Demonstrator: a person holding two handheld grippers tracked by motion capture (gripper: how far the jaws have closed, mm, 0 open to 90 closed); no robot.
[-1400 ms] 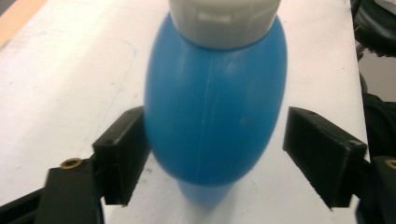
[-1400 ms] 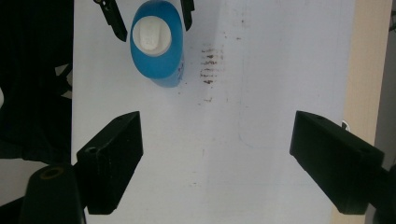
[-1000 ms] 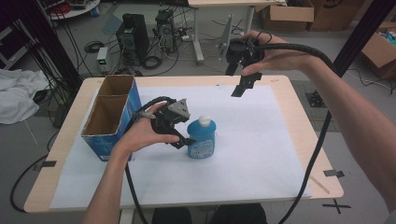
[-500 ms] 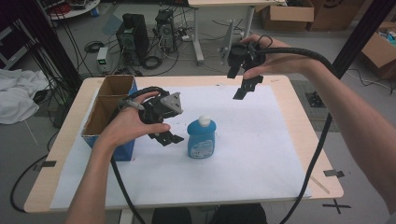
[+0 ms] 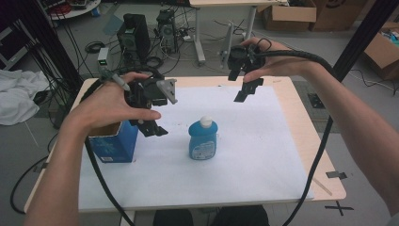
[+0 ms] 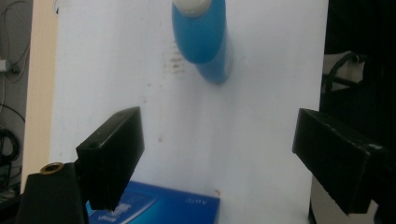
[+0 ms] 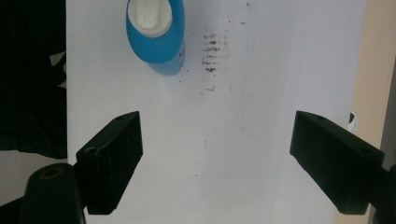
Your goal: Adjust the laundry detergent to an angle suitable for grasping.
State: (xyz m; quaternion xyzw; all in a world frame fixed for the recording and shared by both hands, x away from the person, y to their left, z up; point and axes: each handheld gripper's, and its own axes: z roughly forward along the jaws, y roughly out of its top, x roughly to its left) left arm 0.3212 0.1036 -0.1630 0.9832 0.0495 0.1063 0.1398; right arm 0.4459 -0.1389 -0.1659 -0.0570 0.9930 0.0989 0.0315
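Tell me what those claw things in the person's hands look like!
Each hand holds a chunky black two-fingered gripper. The left gripper carries a grey three-cornered plate on top, and its blocky black fingers are squared off at the tips. The right gripper has matching fingers. A thick black cable trails from each one. The forearms show no sleeves.

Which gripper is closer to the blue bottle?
The left gripper, beside the blue bottle above the blue box. The right gripper hovers farther off, over the table's far edge.
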